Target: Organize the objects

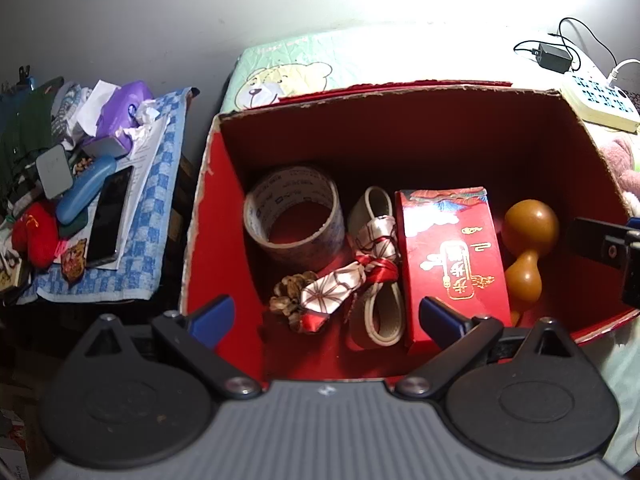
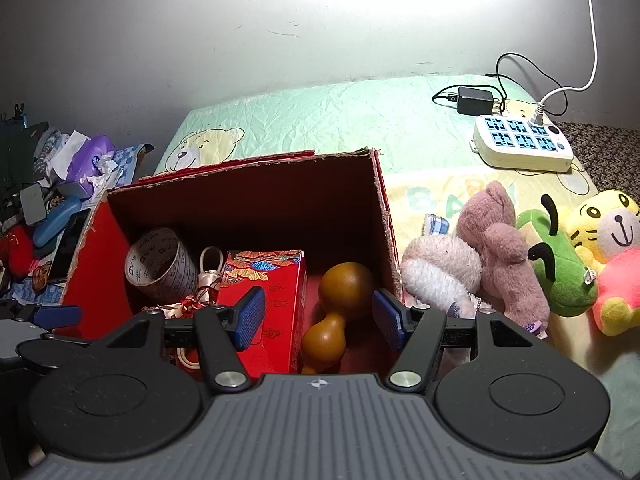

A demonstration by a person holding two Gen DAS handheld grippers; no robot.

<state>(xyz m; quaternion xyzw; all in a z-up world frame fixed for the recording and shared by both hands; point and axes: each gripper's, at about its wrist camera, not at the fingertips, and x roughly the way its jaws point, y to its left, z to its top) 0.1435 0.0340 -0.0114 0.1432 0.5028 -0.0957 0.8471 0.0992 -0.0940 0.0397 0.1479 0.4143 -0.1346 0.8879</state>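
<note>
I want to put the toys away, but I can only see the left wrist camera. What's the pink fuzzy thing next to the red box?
Observer: A pink plush bear, lying just right of the red box.
Operator: Are there more toys there?
Observer: Yes. A green plush toy and a yellow tiger plush lie beyond it.
Operator: Is my other gripper holding one?
Observer: No. The right gripper is open and empty, with the gourd showing between its fingers.

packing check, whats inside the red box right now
Inside the red box: a tape roll, a ribbon-tied strap, a walnut cluster, a red carton and a brown gourd. The gourd's lower tip and the floor under the carton are hidden.
</note>
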